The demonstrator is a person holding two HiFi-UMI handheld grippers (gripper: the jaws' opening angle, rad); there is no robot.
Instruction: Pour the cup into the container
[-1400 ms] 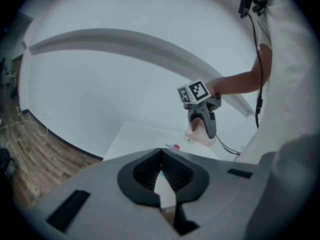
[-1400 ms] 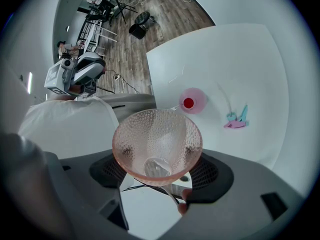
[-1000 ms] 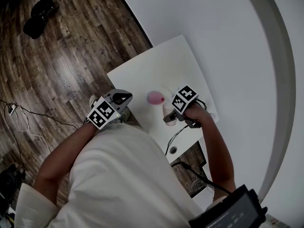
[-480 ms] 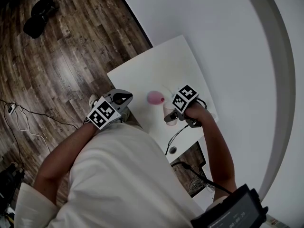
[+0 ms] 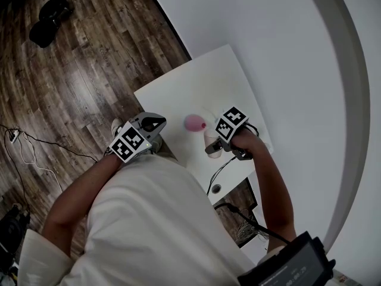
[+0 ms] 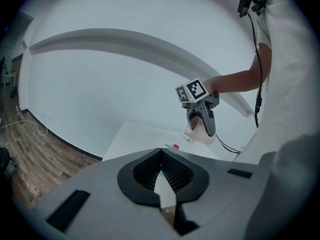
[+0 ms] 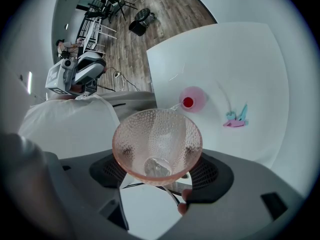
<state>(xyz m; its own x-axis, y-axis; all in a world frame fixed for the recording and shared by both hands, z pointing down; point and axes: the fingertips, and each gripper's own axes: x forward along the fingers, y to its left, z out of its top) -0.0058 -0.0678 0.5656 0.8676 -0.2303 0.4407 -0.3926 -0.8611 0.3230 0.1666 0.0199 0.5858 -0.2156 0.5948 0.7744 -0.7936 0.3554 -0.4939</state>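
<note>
- One cup [image 7: 157, 144], thin, dimpled, likely light, slippery, crackable: your right gripper [image 7: 159, 173] pinches its lower wall; keep that hold gentle.
- Cup hangs over table [image 7: 240, 59], near container [image 7: 192, 100].
- Left gripper [image 6: 161, 176]: jaws pressed together, empty.

The translucent pink dimpled cup [image 7: 157, 144], gripped tilted between the jaws, hangs over the white worktop [image 7: 240, 59], with the small round pink container [image 7: 192, 100], red-centred, standing at its 1 o'clock.
</note>
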